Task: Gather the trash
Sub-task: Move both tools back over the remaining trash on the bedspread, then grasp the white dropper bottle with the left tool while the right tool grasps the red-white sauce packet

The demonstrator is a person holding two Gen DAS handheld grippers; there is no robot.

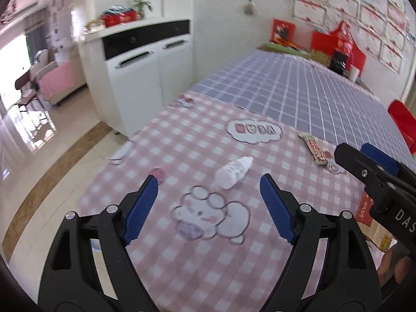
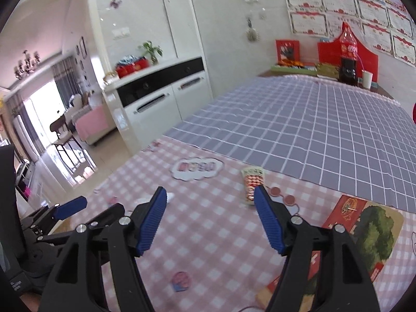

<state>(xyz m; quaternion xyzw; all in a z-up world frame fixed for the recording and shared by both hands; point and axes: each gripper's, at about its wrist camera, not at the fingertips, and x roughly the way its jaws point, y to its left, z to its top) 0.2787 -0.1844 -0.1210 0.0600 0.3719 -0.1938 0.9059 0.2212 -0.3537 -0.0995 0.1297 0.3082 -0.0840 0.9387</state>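
A small clear plastic bottle [image 1: 232, 172] with a white cap lies on the pink checked tablecloth [image 1: 182, 143], just ahead of my open, empty left gripper [image 1: 209, 186]. A red and green snack wrapper [image 1: 313, 147] lies farther right; it also shows in the right wrist view [image 2: 251, 184], just ahead of my open, empty right gripper [image 2: 210, 195]. The right gripper [image 1: 364, 158] enters the left wrist view from the right. The left gripper [image 2: 70, 206] shows low at the left of the right wrist view. The bottle [image 2: 170, 197] is mostly hidden behind the right gripper's left finger.
A flat red and green printed packet [image 2: 364, 228] lies at the right near the table's front. A small round sticker [image 2: 180, 280] lies below the right gripper. A purple checked cloth [image 1: 299, 91] covers the far table. A white cabinet [image 1: 145, 62] stands left. Red boxes [image 2: 348, 52] stand at the far end.
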